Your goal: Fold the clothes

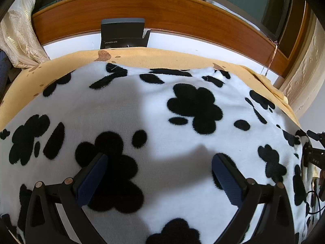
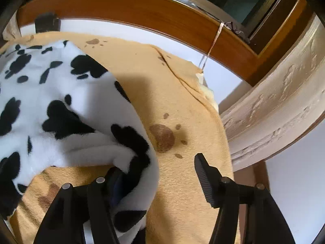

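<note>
Where it bunches, fleece (image 2: pixel 61 105) drapes right gripper (image 2: pixel 158 168).

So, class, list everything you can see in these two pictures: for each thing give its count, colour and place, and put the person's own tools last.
Fleece garment: one, white with black blotches, spread over the yellow blanket; its edge bunches up in the right wrist view.
Blanket: one, yellow with brown spots, under the garment.
Box: one, dark grey, standing behind the blanket against the wooden board.
Wooden board: one, orange-brown, along the far side.
Curtain: cream, patterned, at the right.
String: one, pale, hanging from the board.
Left gripper: black with blue pads, open above the garment.
Right gripper: black, open, the garment's edge lying over its left finger.
</note>
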{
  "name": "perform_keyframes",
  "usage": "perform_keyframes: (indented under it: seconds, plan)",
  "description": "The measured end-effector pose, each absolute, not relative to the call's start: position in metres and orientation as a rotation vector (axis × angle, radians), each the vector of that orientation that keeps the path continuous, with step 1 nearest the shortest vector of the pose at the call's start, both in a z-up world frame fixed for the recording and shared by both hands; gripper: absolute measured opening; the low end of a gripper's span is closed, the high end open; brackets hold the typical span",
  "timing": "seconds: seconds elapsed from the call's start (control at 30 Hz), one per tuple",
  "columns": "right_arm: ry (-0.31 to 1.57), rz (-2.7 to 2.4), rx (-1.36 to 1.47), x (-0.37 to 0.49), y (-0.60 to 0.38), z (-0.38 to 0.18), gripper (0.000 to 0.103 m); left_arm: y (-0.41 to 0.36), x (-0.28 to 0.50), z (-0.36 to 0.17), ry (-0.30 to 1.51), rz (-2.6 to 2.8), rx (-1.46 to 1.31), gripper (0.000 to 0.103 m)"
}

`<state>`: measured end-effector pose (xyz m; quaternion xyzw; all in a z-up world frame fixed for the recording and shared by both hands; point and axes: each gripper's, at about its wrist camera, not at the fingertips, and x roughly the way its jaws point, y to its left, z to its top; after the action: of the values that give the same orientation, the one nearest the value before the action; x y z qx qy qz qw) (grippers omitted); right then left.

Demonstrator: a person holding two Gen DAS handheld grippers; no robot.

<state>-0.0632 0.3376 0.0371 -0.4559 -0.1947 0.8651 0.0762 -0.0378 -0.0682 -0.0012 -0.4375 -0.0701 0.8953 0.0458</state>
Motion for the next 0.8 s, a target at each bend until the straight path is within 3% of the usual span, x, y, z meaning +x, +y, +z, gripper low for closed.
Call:
perform_keyframes:
  seconds: [0.17,0.43,0.67,0.73,0.8]
  plan:
    - [-0.634,2.663,-1.378,-0.034,0.332,0.056,0.064,-0.068,-0.038,-0.001,-0.217,2.733,-1.334,0.103]
    - [-0.503,3.049,-1.186,0.100,0.291,0.113,0.072,-0.069,-0.039,-0.001,-0.226,2.732,-1.330,0.103]
    - [-0.670,3.282,-1.077,0.229,0.233,0.108,0.072,-0.066,-0.039,-0.001,-0.185,2.717,-1.362,0.102]
    - [-0.678,3.321,-1.128,0.257,0.223,0.094,0.072,-0.072,-0.031,0.004,-0.246,2.648,-1.372,0.102]
    - [-0.699,3.326,-1.207,0.277,0.218,0.076,0.072,-0.085,-0.014,0.012,-0.434,2.520,-1.348,0.103]
